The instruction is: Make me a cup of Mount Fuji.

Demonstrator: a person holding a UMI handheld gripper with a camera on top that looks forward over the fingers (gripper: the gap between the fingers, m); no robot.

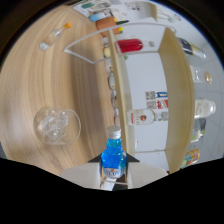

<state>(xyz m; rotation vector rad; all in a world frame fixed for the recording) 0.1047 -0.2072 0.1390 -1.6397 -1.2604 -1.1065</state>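
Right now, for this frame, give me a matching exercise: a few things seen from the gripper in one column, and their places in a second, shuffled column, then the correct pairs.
Things:
1. blue bottle
2. clear glass bowl
3. red bottle
4. white-labelled bottle

Places:
A. lying far ahead on the white shelf
B. on the wooden table, off to the side of the fingers
C. held between the gripper fingers
D. lying on the white shelf, just beyond the held bottle

Pairs: 1-C, 2-B, 3-A, 4-D
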